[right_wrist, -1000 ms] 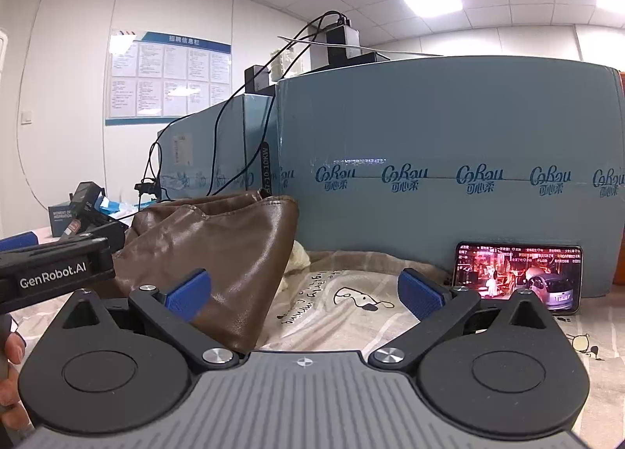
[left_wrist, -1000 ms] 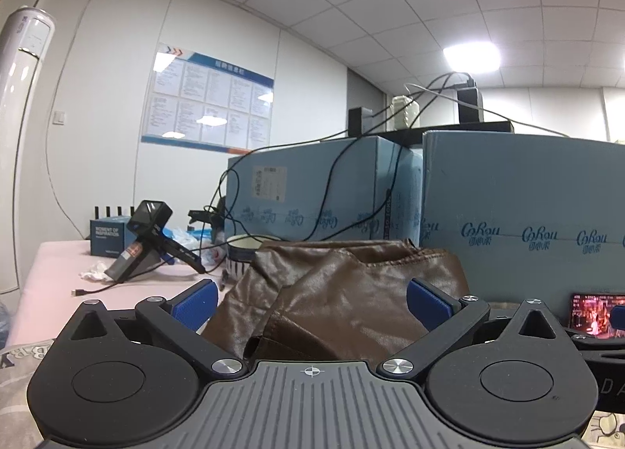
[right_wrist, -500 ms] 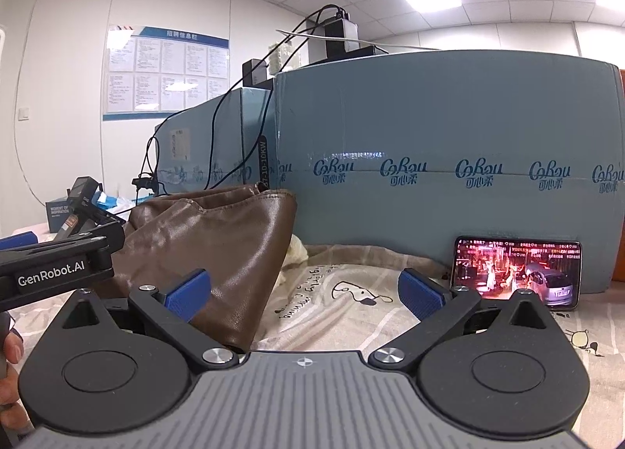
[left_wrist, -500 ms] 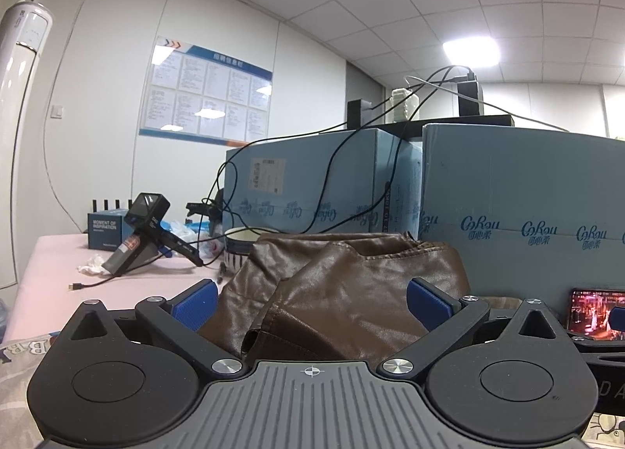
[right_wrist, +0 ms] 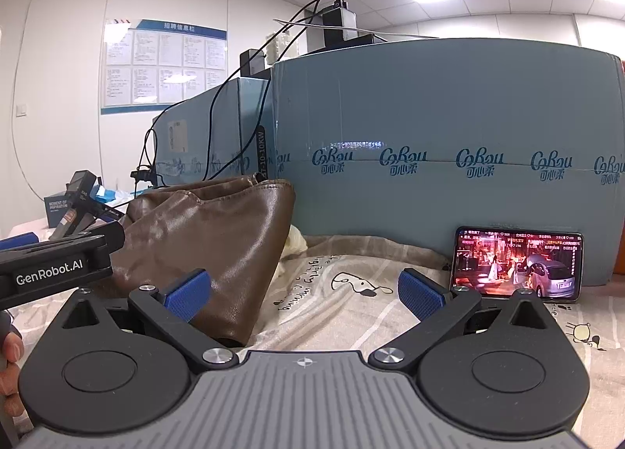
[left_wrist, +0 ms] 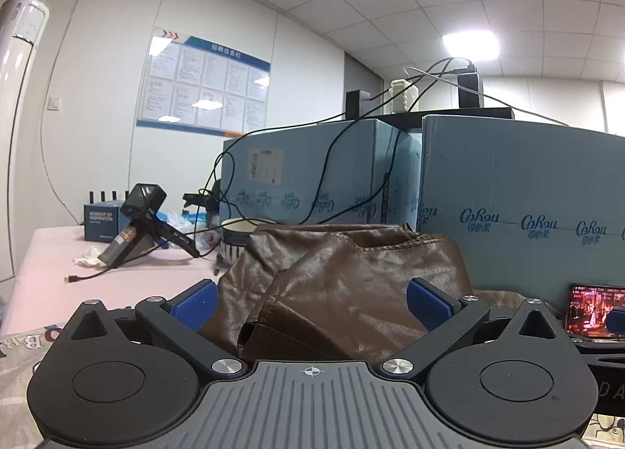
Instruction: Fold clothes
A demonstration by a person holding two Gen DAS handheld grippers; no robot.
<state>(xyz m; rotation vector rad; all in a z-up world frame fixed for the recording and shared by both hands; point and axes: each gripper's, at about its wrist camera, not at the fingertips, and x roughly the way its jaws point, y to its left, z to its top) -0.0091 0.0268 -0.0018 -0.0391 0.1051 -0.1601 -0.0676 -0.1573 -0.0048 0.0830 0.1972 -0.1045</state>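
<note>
A brown leather garment (left_wrist: 343,277) lies heaped on the printed bedsheet (right_wrist: 351,304), against the blue boxes. My left gripper (left_wrist: 312,304) is open, its blue pads on either side of the garment's near edge, not gripping it. In the right wrist view the garment (right_wrist: 211,242) is at left. My right gripper (right_wrist: 304,293) is open and empty, its left pad in front of the garment's lower right edge. The left gripper's black body (right_wrist: 54,265) shows at the left of the right wrist view.
Large blue cartons (right_wrist: 449,160) form a wall right behind the garment. A phone (right_wrist: 517,265) with a lit screen leans against them at right. On the pink table (left_wrist: 47,253) at left lie a handheld camera (left_wrist: 140,222), a small box, cables and a striped bowl (left_wrist: 238,238).
Both views have shifted slightly. The garment sits a little lower and closer in the left wrist view. Both grippers stay open.
</note>
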